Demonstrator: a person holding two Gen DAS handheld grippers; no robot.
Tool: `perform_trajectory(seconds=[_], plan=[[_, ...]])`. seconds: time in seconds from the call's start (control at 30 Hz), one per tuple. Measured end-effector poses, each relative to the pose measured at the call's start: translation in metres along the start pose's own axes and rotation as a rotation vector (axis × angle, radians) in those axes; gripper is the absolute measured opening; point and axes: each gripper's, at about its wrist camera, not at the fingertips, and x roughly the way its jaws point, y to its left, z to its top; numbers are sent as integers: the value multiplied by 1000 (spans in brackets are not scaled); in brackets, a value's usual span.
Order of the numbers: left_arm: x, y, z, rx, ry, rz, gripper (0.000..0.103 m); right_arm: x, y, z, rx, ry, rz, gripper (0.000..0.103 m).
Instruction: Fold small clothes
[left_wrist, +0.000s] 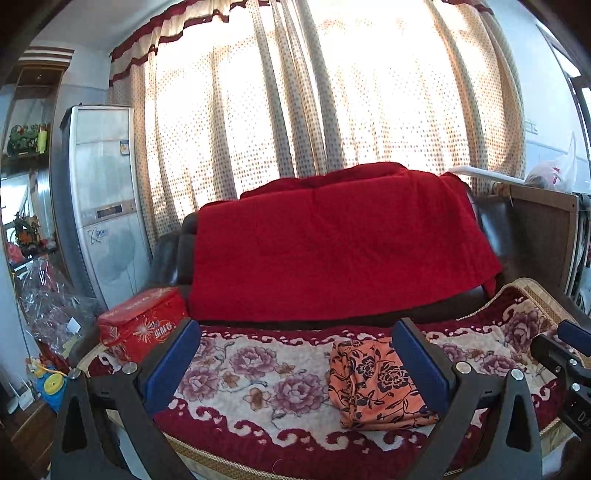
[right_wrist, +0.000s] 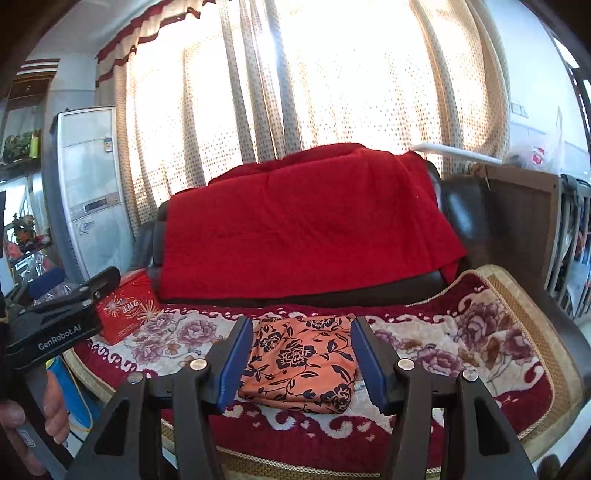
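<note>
I see the cloth (right_wrist: 301, 363) folded flat mid-seat on the sofa cover (right_wrist: 436, 339), both claws, left (left_wrist: 295, 365) and right (right_wrist: 301, 363), released and empty above it; it's light, limp, so I'd pinch 2 corners.

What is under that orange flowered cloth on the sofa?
The folded orange cloth lies on a floral seat cover of cream and dark red, which shows all around it. Whatever part of the cover lies directly beneath it is hidden.
</note>
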Motion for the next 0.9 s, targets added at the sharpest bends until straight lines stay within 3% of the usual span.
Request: perform_trajectory(seconds=[0.4, 0.9], plan=[[-11, 3, 8, -8, -24, -32, 103, -4, 8, 1, -30, -12, 4, 59], [28, 5, 9, -22, -4, -92, 103, 33, 13, 7, -41, 17, 3, 59]])
